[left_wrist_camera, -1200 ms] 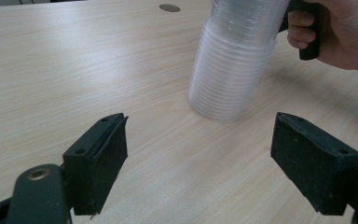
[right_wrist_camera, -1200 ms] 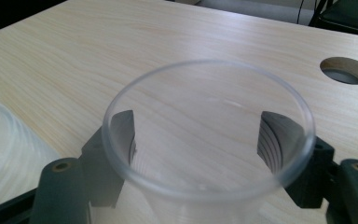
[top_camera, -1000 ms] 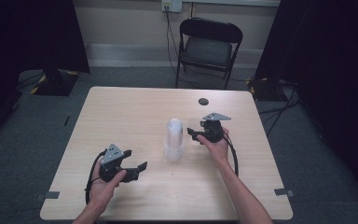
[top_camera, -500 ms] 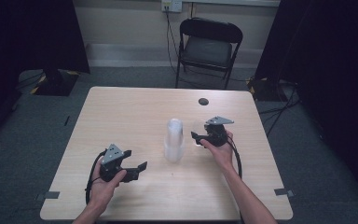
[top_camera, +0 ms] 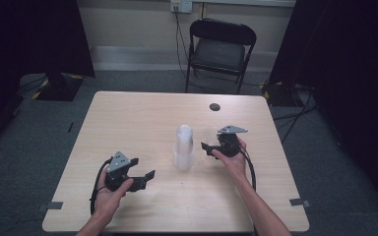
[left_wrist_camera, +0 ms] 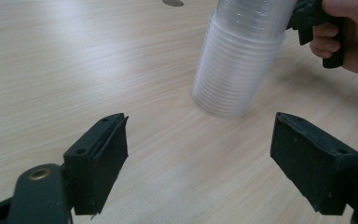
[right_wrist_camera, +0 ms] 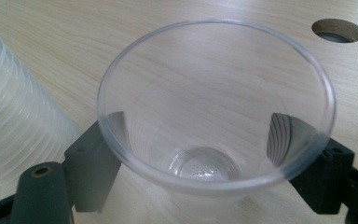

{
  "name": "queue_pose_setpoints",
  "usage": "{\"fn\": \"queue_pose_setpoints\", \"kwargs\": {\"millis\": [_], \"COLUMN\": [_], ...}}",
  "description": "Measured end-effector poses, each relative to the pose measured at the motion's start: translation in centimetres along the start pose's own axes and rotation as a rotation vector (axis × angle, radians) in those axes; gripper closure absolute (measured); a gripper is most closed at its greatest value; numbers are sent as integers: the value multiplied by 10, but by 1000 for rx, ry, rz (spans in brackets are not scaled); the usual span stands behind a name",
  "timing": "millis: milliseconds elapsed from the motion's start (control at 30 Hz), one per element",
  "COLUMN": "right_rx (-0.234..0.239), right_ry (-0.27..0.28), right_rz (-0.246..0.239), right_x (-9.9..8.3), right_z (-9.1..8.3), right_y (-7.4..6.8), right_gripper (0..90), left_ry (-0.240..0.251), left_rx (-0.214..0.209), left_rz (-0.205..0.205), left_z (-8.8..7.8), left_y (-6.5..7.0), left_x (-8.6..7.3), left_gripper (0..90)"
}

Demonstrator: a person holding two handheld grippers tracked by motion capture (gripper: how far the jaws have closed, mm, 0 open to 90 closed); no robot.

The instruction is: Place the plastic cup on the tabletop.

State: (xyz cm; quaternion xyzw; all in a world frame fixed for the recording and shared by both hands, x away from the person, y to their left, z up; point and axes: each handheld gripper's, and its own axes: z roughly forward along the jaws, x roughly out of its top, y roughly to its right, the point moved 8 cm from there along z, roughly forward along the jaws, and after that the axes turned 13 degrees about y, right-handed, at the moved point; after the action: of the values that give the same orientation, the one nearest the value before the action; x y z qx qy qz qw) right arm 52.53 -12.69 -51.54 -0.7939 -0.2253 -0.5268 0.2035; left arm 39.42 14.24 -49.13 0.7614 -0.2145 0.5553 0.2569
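Note:
A tall stack of clear plastic cups [top_camera: 183,147] stands mid-table, also in the left gripper view [left_wrist_camera: 237,56] and the right gripper view [right_wrist_camera: 14,121]. A single clear cup [right_wrist_camera: 214,93] stands upright between the jaws of my right gripper [right_wrist_camera: 205,172], just right of the stack [top_camera: 209,146]. Those jaws have just been opening and flank the cup's lower wall without squeezing it. My left gripper [top_camera: 142,168] rests near the front left, open and empty [left_wrist_camera: 198,158], facing the stack.
The wooden table [top_camera: 128,118] has a round cable hole [top_camera: 214,106] at its far right side. A black folding chair [top_camera: 219,49] stands behind the table. Dark curtains hang on both sides.
My right hand has drifted slightly toward the near edge beside the stack. The left hand and the stack have stayed put.

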Motion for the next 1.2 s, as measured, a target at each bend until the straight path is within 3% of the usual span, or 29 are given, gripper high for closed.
{"fn": "queue_pose_setpoints", "kwargs": {"millis": [567, 833, 1200], "right_rx": [26, 45, 50], "right_ry": [-1, 6, 19], "right_rz": [21, 53, 52], "right_x": [-5, -6, -4], "right_z": [-20, -42, -74], "right_y": [-5, -10, -13], "right_gripper": [166, 165, 161], "left_ry": [7, 10, 1], "left_rx": [15, 24, 30], "left_rz": [-11, -15, -8], "left_z": [-1, -1, -1], "left_y": [-3, -5, -6], "left_x": [1, 1, 0], "left_gripper": [187, 188, 188]}}
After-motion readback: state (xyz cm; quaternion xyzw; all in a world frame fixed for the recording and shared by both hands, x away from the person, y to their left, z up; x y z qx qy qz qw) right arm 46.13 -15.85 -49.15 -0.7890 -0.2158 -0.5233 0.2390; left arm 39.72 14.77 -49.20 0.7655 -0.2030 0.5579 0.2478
